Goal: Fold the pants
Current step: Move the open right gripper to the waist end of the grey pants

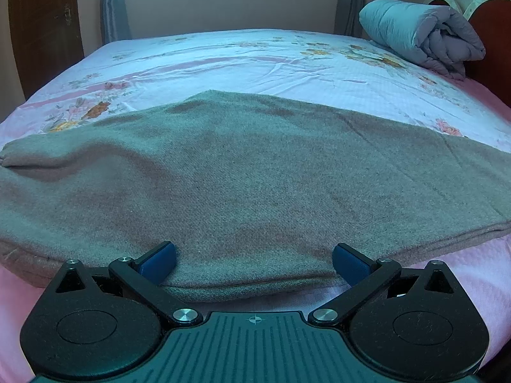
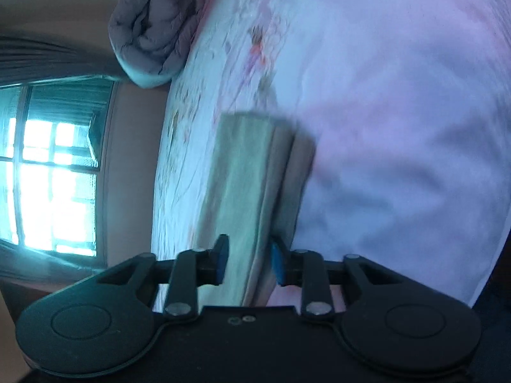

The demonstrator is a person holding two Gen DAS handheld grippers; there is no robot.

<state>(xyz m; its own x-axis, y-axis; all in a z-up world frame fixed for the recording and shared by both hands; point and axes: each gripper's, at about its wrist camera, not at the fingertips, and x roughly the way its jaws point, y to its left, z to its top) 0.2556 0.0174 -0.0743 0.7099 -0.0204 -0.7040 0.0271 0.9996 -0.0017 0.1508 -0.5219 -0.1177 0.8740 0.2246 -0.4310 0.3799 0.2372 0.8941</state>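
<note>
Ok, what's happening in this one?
A person with two handheld grippers is folding grey pants on a floral bedsheet. The right gripper is clamped on an edge of the fabric, its view turned sideways and blurred. The left gripper is open at the pants' near edge, holding nothing. A rolled duvet sits by the headboard.

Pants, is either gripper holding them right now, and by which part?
The right gripper grips the pants by a layered edge; the left gripper holds nothing, jaws open.
</note>
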